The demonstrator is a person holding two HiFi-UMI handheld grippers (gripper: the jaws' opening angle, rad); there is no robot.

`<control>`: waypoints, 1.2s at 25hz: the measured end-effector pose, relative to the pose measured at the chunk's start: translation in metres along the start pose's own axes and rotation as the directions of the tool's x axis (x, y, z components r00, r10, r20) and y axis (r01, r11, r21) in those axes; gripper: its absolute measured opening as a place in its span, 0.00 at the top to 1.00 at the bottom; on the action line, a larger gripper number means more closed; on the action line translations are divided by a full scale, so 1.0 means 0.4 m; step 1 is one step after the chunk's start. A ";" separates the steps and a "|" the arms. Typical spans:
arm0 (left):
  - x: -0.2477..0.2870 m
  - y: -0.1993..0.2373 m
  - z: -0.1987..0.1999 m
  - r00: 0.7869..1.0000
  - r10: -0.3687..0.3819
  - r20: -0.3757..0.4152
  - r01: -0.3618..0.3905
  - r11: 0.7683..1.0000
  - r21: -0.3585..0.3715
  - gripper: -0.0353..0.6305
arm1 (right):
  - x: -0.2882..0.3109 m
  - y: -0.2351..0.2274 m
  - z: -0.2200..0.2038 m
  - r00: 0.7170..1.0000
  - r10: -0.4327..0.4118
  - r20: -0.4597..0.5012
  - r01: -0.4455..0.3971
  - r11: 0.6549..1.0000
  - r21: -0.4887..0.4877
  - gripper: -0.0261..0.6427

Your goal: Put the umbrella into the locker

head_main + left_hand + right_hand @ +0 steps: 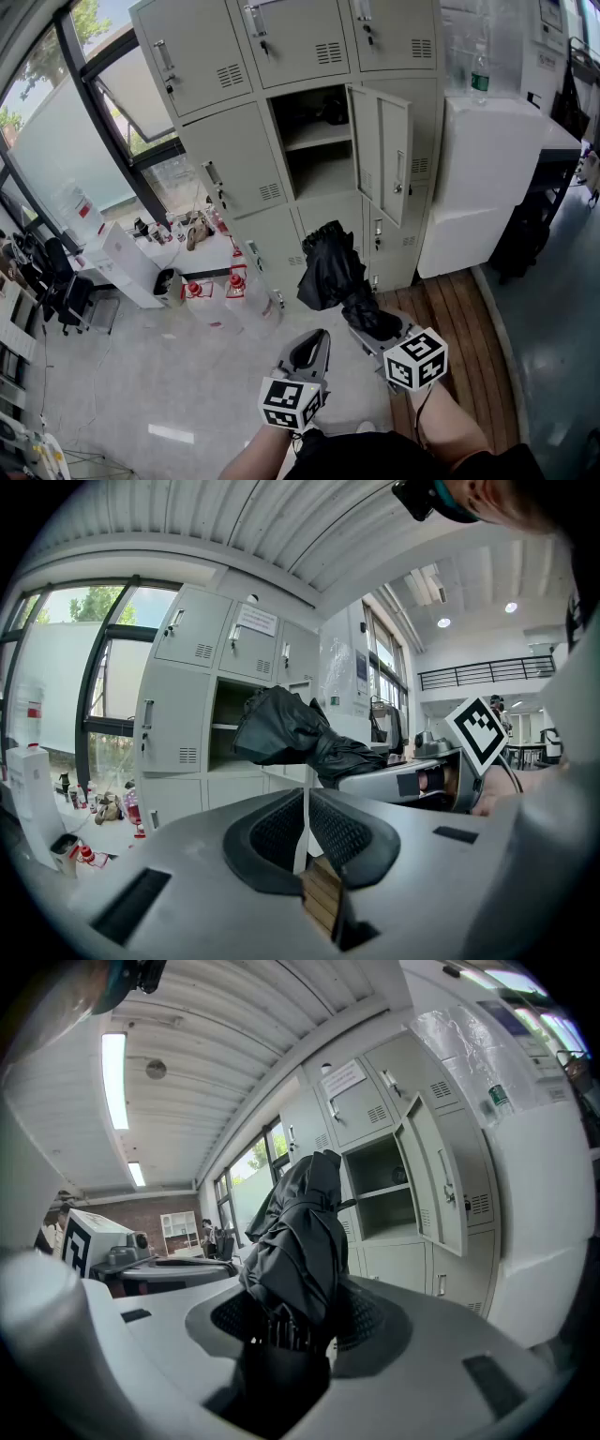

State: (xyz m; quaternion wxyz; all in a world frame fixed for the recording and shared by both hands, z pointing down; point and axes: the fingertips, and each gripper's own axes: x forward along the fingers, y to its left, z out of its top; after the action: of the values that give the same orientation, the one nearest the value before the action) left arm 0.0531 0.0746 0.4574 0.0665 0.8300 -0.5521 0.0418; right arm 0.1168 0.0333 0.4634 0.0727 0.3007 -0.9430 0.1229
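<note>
Daylight from the windows at the head view's upper left fills the room brightly and evenly; shadows are soft. A ceiling strip lamp glares at the right gripper view's upper left, and the umbrella at its centre reads dark. Both gripper views bow strongly, with black corners and soft foregrounds.

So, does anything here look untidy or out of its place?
Two things. The black umbrella in the right claw is loosely bunched, its cloth bulging unevenly. Small items, some red and white, lie scattered on the floor beside the lockers. The one open locker door suits the task.
</note>
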 end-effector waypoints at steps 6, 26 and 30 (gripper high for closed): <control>0.001 -0.001 0.004 1.000 -0.002 0.001 0.002 1.000 -0.001 0.91 | -0.001 -0.001 0.003 1.000 -0.005 0.001 0.005 1.000 0.003 0.58; 0.034 0.029 -0.010 0.999 -0.036 -0.025 0.036 0.999 -0.003 0.91 | 0.045 -0.029 0.007 1.000 -0.018 -0.005 0.018 1.000 -0.013 0.58; 0.041 0.062 -0.004 0.999 -0.045 -0.024 0.044 0.999 -0.008 0.91 | 0.075 -0.029 0.014 0.999 -0.031 -0.011 0.031 1.000 -0.008 0.58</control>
State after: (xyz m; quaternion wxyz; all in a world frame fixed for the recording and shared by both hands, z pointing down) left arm 0.0367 0.0507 0.4629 0.0773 0.8413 -0.5328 0.0482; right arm 0.0990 0.0061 0.4666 0.0810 0.3141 -0.9383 0.1199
